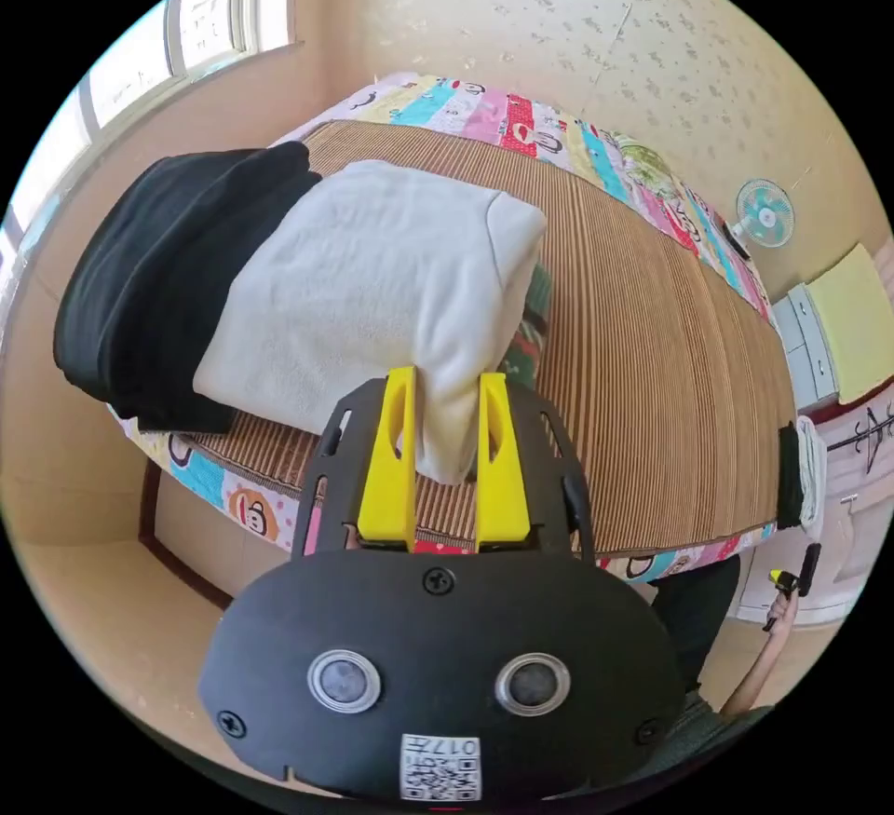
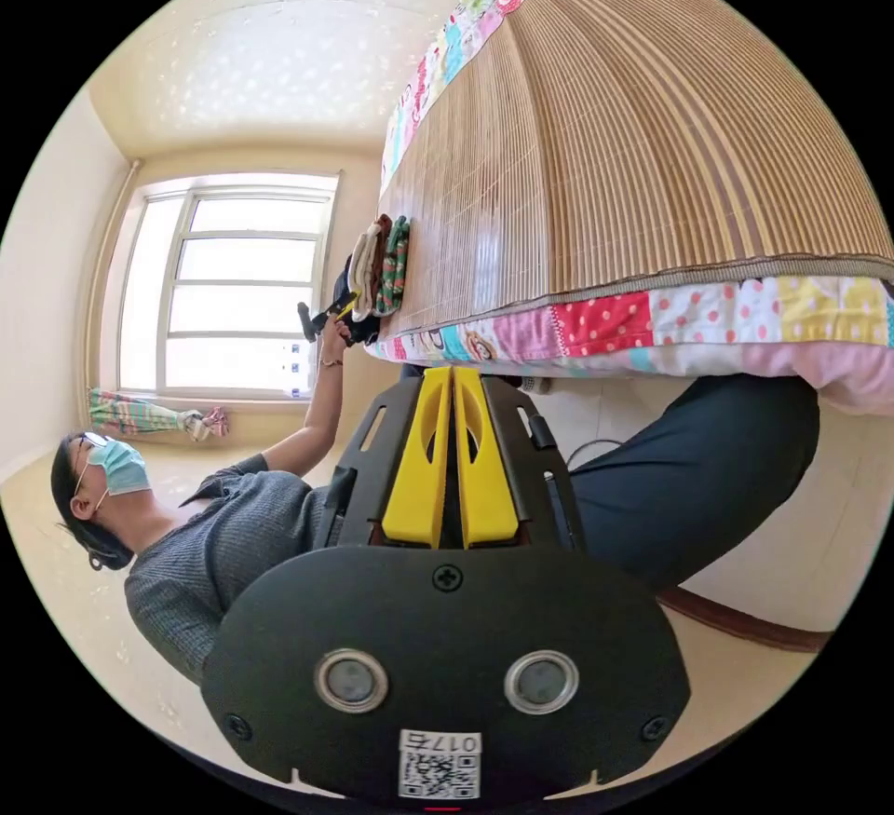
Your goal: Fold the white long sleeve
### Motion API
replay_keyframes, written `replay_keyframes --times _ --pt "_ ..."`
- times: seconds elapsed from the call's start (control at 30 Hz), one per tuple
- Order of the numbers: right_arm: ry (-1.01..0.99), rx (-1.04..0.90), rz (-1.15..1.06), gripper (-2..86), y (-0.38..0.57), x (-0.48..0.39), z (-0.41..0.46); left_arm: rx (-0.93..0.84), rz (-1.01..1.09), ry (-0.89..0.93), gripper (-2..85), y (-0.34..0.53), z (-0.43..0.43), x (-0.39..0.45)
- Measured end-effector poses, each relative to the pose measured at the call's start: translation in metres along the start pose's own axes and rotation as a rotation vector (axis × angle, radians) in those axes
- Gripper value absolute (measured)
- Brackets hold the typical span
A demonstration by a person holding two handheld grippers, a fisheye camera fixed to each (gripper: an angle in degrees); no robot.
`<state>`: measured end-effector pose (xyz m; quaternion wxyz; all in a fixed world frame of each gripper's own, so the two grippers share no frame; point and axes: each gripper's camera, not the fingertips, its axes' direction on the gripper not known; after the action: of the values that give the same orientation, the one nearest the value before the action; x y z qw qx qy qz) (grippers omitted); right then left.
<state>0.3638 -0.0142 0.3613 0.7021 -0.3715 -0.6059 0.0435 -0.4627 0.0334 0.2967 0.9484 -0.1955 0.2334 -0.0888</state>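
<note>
White long sleeve (image 1: 372, 293) folded, pinched by left gripper (image 1: 447, 396).

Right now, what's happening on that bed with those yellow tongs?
A person is folding clothes with hand-held tongs. The left tongs have a corner of the folded white long sleeve between their jaws, and it lies on the bamboo mat beside a folded black garment. The right tongs are shut on nothing, held low by the bed's edge, near the person's dark trouser leg.
</note>
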Motion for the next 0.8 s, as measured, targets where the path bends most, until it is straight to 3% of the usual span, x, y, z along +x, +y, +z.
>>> replay_keyframes --times 0.1,0.2,0.27,0.37,0.47,0.53,0.6,0.8 --pt "0.017 -0.049 0.028 0.3 0.008 0.014 0.032 0.194 -0.098 0.317 4.8 0.023 -0.044 -0.003" --pt "-0.066 -0.113 0.044 0.3 0.013 0.035 0.062 0.299 0.028 0.545 4.6 0.056 -0.085 0.024" --pt "-0.128 -0.097 0.054 0.4 0.015 0.052 0.073 0.300 0.180 0.721 4.6 0.083 -0.096 0.054" --pt "-0.156 -0.062 0.050 0.4 0.016 0.069 0.079 0.134 0.430 0.966 4.5 0.135 -0.073 0.110" --pt "-0.151 -0.057 0.043 0.4 0.017 0.085 0.086 -0.116 0.477 0.933 4.7 0.203 -0.005 0.152" --pt "-0.156 -0.070 0.048 0.5 0.018 0.095 0.093 -0.318 0.430 0.787 5.1 0.257 0.053 0.165" --pt "-0.152 -0.079 0.040 0.6 0.020 0.104 0.098 -0.389 0.413 0.667 5.6 0.288 0.073 0.164" --pt "-0.016 -0.050 -0.292 2.1 0.018 0.069 0.140 -0.286 0.398 0.611 5.9 0.333 0.042 0.144"
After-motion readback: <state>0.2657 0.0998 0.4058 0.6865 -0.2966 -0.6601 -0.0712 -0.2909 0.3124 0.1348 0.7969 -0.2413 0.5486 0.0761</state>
